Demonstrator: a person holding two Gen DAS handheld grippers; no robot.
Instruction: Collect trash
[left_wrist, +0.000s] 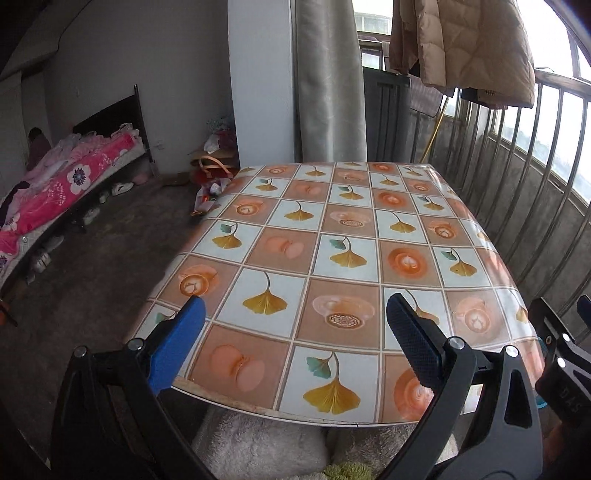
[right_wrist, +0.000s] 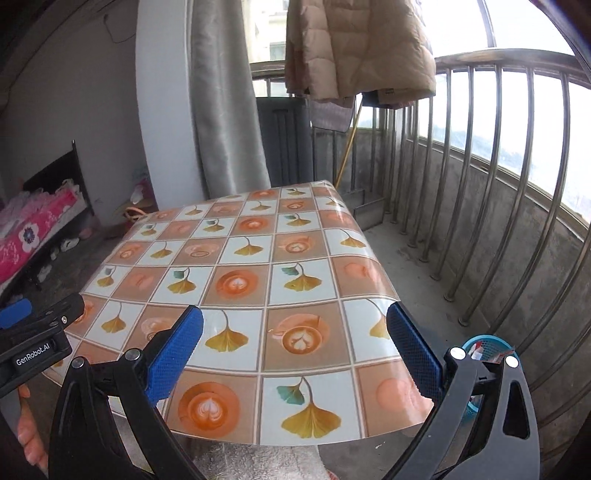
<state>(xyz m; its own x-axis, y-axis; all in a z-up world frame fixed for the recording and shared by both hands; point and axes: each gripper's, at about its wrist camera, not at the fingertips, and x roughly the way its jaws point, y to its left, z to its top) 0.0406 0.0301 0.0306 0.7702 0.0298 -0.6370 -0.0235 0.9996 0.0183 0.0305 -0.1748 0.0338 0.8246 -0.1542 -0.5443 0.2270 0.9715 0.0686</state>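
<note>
The room is a bedroom opening onto a railed balcony. At far left stands a bed (left_wrist: 55, 192) with a pink floral cover; shoes line the floor beneath it. Bags and wrappers (left_wrist: 212, 184) lie on the floor by the white pillar. The desk (left_wrist: 332, 236), under a tiled ginkgo-pattern cover, is in front of me. My left tongs (left_wrist: 295, 314) hover over its near edge, released, nothing between the blue pads. My right tongs (right_wrist: 295, 325) likewise stand fully spread and empty. At far right, a blue basket (right_wrist: 484, 343) on the floor holds the collected trash (right_wrist: 480, 352), just beside the desk corner.
</note>
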